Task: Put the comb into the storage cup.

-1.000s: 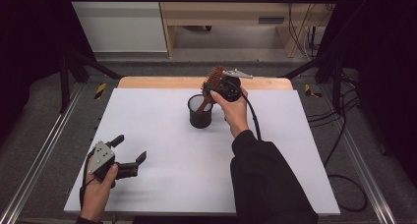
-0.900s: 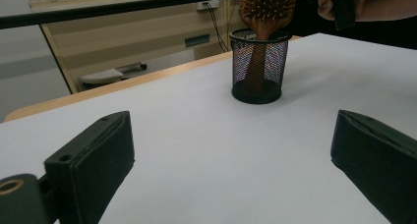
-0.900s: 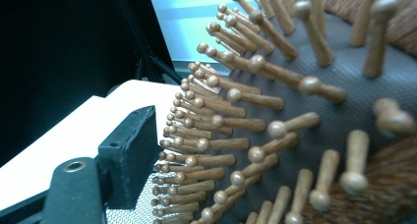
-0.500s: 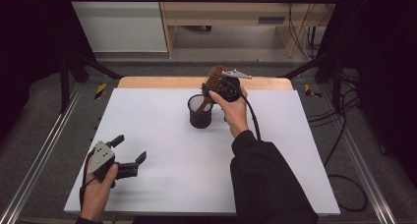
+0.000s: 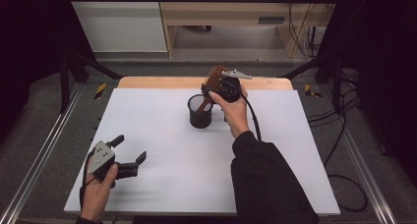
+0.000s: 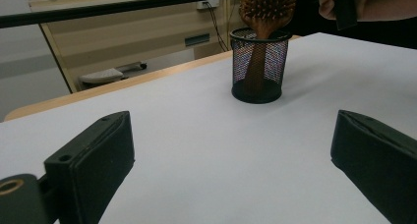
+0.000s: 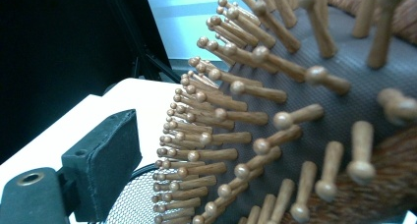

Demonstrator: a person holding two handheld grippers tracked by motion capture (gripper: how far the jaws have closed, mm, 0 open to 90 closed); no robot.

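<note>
A wooden hairbrush [image 5: 214, 76] stands handle-down in a black mesh cup [image 5: 200, 113] at the back middle of the white table [image 5: 162, 184]. My right gripper [image 5: 216, 90] is at the brush head, and its jaws have just been opening. In the right gripper view the brush [image 7: 295, 111] lies between the jaws, with a gap between its bristles and the one black pad [image 7: 101, 167] that shows. My left gripper [image 5: 130, 148] rests open near the front left with nothing in it. From there it looks at the cup [image 6: 259, 67] and the brush [image 6: 268, 8].
A wooden strip [image 5: 162, 81] borders the table's far edge. Metal rails [image 5: 44, 155] run along both sides. Cables [image 5: 339, 135] lie on the floor at the right. A pale cabinet [image 5: 221, 13] stands behind the table.
</note>
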